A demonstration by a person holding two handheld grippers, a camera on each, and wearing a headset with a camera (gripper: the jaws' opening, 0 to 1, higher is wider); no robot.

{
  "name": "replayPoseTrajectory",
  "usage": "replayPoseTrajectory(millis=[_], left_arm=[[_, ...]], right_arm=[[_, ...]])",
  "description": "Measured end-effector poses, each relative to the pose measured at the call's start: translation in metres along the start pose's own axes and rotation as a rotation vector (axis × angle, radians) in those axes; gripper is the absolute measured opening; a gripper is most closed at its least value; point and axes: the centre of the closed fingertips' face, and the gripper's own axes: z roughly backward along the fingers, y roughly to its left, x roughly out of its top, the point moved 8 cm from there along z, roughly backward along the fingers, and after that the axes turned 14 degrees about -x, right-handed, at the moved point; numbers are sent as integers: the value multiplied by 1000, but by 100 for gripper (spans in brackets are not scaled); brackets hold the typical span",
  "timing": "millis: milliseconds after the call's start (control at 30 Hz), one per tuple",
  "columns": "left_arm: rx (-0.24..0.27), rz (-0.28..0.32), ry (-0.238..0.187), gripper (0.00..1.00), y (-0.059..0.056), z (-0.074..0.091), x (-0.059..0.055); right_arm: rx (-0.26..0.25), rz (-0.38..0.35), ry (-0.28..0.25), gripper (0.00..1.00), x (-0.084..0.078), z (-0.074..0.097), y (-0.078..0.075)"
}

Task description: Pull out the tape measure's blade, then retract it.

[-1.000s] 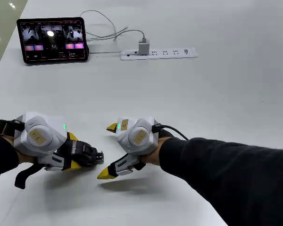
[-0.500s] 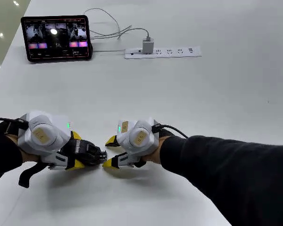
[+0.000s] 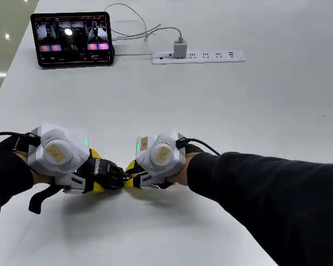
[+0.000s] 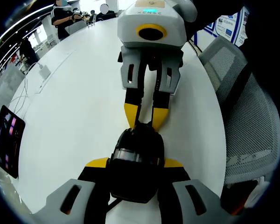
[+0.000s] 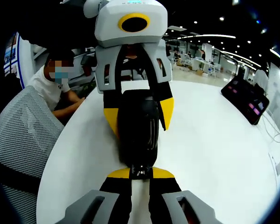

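Black tape measure [image 5: 139, 126] | left claw [image 4: 136, 163] clamped on its case | right claw [image 5: 140, 174] pinching blade hook [image 5: 140, 170]

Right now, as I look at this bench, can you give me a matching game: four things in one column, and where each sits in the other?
Things:
1. tablet
2. power strip
3. tape measure
4. white charger

Places:
A. plugged into the strip
B. body gripped by the left tool, tip pinched by the right tool
C. far left, screen lit
D. lying flat, right of the tablet

Pairs: 1-C, 2-D, 3-B, 4-A
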Motion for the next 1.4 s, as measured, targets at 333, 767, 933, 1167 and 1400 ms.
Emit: replayPoseTrajectory(millis=[333, 767, 933, 1167, 1400], left_arm=[[-7, 4, 10, 33, 1, 0, -1], [-7, 6, 6, 33, 1, 1, -1], [-3, 9, 1, 33, 0, 1, -1], [-10, 1, -4, 33, 0, 1, -1], [-8, -5, -3, 33, 1, 1, 0]], right_arm=[[-1, -3, 10, 8, -1, 1, -1], [-10, -5, 27, 8, -6, 10, -3], [-14, -7, 33, 8, -9, 11, -4], [-21, 0, 40, 8, -13, 16, -5], [-22, -13, 46, 8, -16, 20, -5]])
